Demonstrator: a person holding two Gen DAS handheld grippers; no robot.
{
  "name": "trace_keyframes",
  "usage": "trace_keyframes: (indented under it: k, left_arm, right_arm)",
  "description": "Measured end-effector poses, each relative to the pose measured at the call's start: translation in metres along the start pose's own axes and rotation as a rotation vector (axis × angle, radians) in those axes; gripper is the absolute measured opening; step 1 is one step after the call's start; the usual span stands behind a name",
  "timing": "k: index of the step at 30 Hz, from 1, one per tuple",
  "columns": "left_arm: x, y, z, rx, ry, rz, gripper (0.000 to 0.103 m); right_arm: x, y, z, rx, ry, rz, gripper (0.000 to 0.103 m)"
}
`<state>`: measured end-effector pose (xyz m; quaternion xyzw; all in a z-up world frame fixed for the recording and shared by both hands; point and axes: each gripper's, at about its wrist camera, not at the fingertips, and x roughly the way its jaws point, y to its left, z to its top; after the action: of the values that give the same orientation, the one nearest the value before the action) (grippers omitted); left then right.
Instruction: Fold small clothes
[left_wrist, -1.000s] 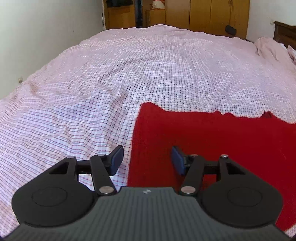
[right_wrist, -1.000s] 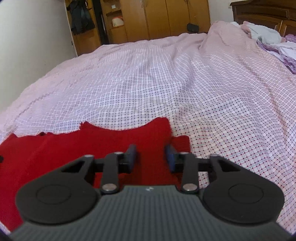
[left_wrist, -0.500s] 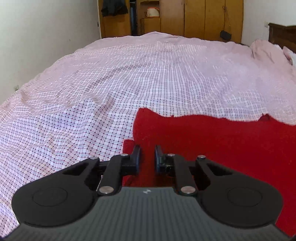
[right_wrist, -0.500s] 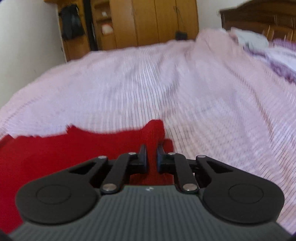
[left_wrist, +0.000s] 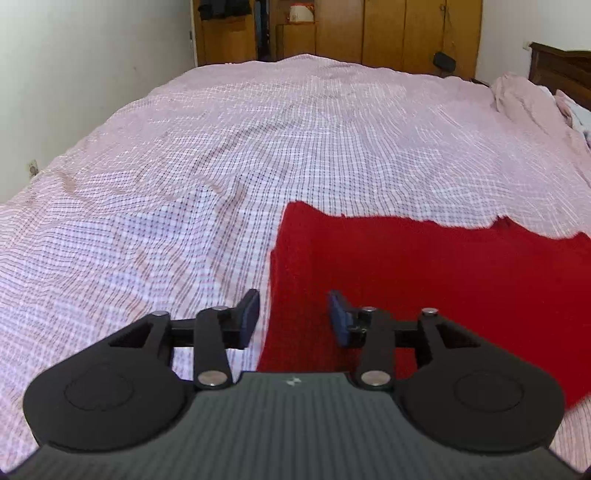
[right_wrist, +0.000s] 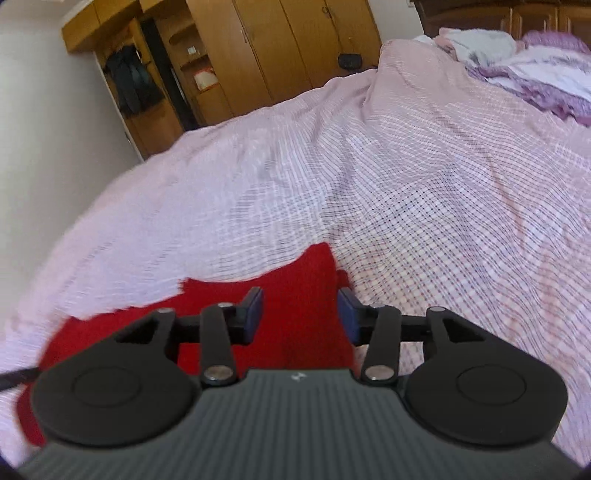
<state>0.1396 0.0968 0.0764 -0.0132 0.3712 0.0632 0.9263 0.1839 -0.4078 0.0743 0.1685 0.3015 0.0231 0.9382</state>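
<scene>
A red knitted garment (left_wrist: 424, 273) lies flat and folded on the checked pink bedsheet (left_wrist: 258, 147). My left gripper (left_wrist: 293, 317) hovers over its left edge, and its jaws are opening with nothing pressed between the pads. In the right wrist view the same red garment (right_wrist: 295, 284) shows its right end, with a layer doubled over. My right gripper (right_wrist: 300, 314) hangs above that right edge. Its jaws are opening too, and the cloth lies below them, not gripped. The right wrist view is tilted.
The bedsheet (right_wrist: 443, 206) spreads wide ahead of both grippers. Wooden wardrobes (left_wrist: 369, 29) stand behind the bed's far end. Crumpled pink and purple bedding (right_wrist: 535, 70) lies at the far right by a dark headboard (left_wrist: 561, 70). A white wall (left_wrist: 74, 74) runs along the left.
Half a second ago both grippers were shut on the garment's near edge at its left and right ends. Both have let go, spread their jaws and risen. The right one has rolled.
</scene>
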Motion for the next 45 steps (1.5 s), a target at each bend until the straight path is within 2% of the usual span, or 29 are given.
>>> trace_keyframes:
  k: [9, 11, 12, 16, 23, 31, 34, 37, 39, 45]
  left_arm:
    - [-0.057, 0.002, -0.018, 0.028, 0.023, -0.051, 0.066]
    - [-0.066, 0.002, -0.022, 0.029, 0.023, -0.065, 0.067]
    - [-0.069, 0.002, -0.024, 0.031, 0.023, -0.069, 0.068]
    - [-0.082, 0.003, -0.033, 0.033, 0.017, -0.086, 0.070]
    - [-0.076, 0.009, -0.050, -0.016, 0.065, -0.086, 0.070]
    - [-0.052, 0.014, -0.060, -0.067, 0.125, -0.072, 0.070]
    - [-0.045, 0.012, -0.064, -0.058, 0.126, -0.062, 0.070]
    - [-0.038, 0.008, -0.066, -0.047, 0.127, -0.050, 0.070]
    - [-0.034, 0.007, -0.066, -0.052, 0.136, -0.049, 0.070]
    - [-0.027, 0.011, -0.068, -0.079, 0.157, -0.054, 0.073]
  right_arm:
    - [-0.067, 0.018, 0.000, 0.102, 0.066, 0.078, 0.053]
    - [-0.079, 0.020, -0.002, 0.148, 0.085, 0.088, 0.069]
    - [-0.084, 0.020, -0.004, 0.175, 0.091, 0.097, 0.073]
    - [-0.096, 0.018, -0.017, 0.243, 0.107, 0.104, 0.074]
    - [-0.072, 0.006, -0.057, 0.356, 0.146, 0.054, 0.075]
    - [-0.039, -0.008, -0.087, 0.470, 0.084, -0.036, 0.075]
    - [-0.028, -0.018, -0.099, 0.549, 0.053, -0.014, 0.074]
    - [-0.022, -0.020, -0.102, 0.563, -0.007, 0.003, 0.076]
    - [-0.018, -0.021, -0.102, 0.584, -0.029, 0.014, 0.079]
    - [-0.004, -0.020, -0.102, 0.616, -0.096, 0.024, 0.079]
